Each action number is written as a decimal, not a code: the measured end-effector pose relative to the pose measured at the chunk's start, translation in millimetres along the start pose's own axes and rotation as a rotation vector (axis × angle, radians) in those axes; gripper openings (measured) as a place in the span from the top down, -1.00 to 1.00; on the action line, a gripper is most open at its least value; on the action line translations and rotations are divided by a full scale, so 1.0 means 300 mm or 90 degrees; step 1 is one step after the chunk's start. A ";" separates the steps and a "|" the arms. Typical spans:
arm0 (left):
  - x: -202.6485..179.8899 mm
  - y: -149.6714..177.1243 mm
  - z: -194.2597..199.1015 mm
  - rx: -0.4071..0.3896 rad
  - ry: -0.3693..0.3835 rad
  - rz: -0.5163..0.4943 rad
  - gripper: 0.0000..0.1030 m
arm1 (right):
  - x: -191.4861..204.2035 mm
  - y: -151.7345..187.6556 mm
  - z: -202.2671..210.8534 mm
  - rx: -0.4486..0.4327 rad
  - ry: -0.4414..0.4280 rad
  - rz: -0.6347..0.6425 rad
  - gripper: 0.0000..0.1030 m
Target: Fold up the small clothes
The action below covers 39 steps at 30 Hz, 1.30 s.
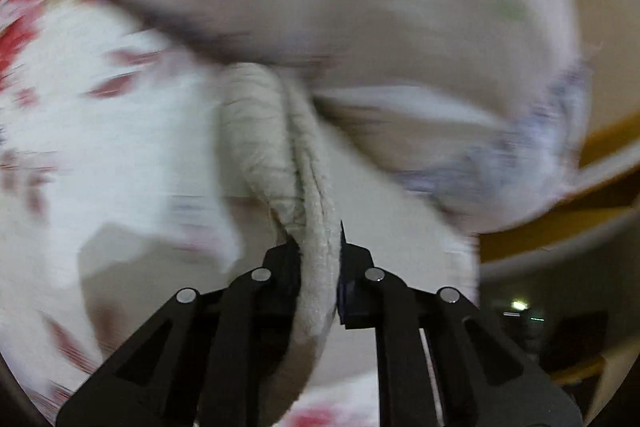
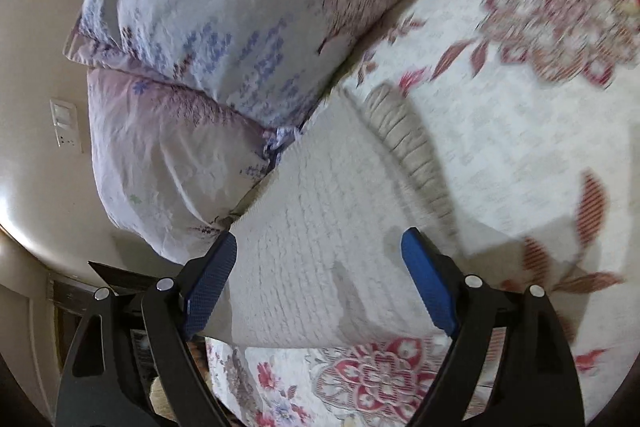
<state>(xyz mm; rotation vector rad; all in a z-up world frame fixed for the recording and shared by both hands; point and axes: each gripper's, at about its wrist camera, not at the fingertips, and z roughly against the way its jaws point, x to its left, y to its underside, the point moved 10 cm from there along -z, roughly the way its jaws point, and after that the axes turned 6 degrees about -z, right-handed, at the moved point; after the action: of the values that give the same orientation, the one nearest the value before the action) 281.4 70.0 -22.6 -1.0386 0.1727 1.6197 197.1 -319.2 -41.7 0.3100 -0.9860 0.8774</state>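
Two grippers are shown. Nearest the lens, the left gripper (image 1: 320, 247) is clamped on the ribbed hem (image 1: 316, 267) of a cream knitted garment (image 2: 316, 227), which is lifted at that edge; the right gripper (image 2: 318, 255) is held wide apart above the garment's flat body, gripping nothing. The knit is judged soft, light and limp, best taken at hem or corners. Beneath it a floral bedspread (image 2: 520, 147) is spread. Beyond, two pillows (image 2: 224, 27) are stacked just beside the garment's far edge, possibly crowding a fold.
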 end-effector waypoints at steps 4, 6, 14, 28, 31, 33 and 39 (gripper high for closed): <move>-0.456 0.049 -0.157 0.037 0.164 -0.073 0.77 | -0.029 -0.073 0.107 -0.046 0.019 0.011 -0.67; -0.633 0.113 -0.298 0.079 0.222 -0.087 0.71 | -0.050 -0.119 0.154 -0.068 0.030 0.007 -0.67; -0.689 0.199 -0.435 0.105 0.228 -0.069 -0.17 | -0.070 -0.204 0.099 -0.008 0.030 -0.005 -0.73; -0.386 0.292 -0.536 0.174 -0.037 -0.163 -0.22 | -0.084 -0.119 -0.165 0.141 0.070 0.031 0.34; -0.411 0.280 -0.514 0.168 0.016 -0.138 0.30 | -0.006 -0.078 -0.131 0.128 0.019 0.049 0.39; -0.402 0.282 -0.424 0.165 0.040 -0.166 0.33 | 0.046 -0.035 -0.117 0.132 -0.002 0.066 0.40; -0.244 0.297 -0.225 0.141 -0.102 -0.251 0.03 | 0.049 0.084 -0.146 0.122 0.118 0.165 0.18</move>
<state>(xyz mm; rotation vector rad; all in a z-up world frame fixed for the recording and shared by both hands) 238.4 -53.9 -48.1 -0.7163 0.0336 1.2845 207.7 -270.0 -57.1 0.2614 -0.7802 1.2185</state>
